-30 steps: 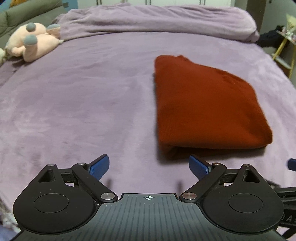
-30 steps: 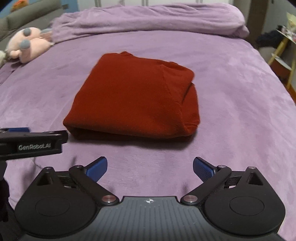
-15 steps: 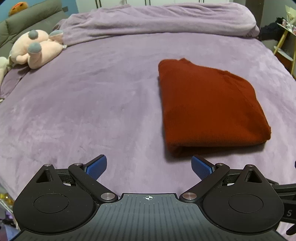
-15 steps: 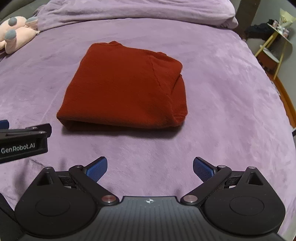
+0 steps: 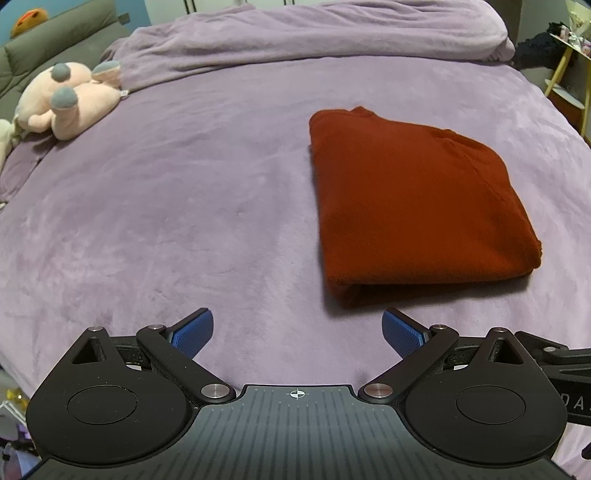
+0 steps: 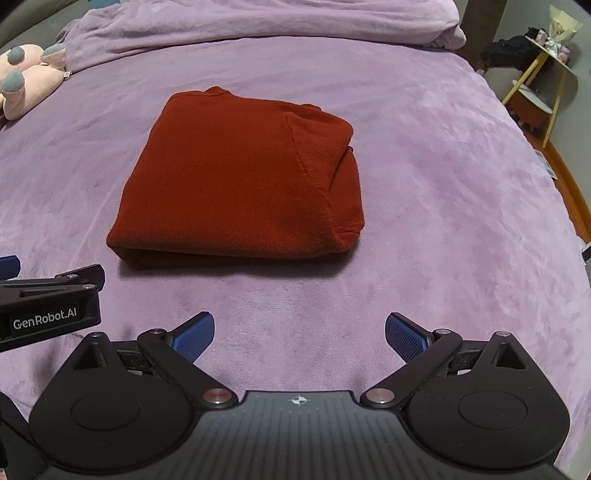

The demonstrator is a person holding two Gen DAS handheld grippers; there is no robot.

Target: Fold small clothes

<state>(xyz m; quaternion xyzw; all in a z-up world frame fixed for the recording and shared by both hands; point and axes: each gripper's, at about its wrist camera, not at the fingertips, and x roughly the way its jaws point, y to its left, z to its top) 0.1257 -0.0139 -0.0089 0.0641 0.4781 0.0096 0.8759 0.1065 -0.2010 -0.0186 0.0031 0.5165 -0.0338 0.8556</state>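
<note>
A rust-red garment [image 5: 413, 206] lies folded into a neat rectangle on the purple bed cover [image 5: 184, 206]. It also shows in the right wrist view [image 6: 240, 177], with its folded edge toward me. My left gripper [image 5: 297, 330] is open and empty, hanging near the garment's near left corner without touching it. My right gripper [image 6: 299, 334] is open and empty, a short way back from the garment's near edge. The left gripper's body shows at the left edge of the right wrist view [image 6: 48, 310].
A pink plush toy [image 5: 66, 103] lies at the far left of the bed. A rumpled purple duvet [image 5: 314, 33] runs along the far side. A yellow-legged side table [image 6: 543, 81] stands off the bed's right edge.
Both grippers have drawn back and up from the folded garment, which now sits a little farther from the fingertips. The garment has not moved. Both stay open.
</note>
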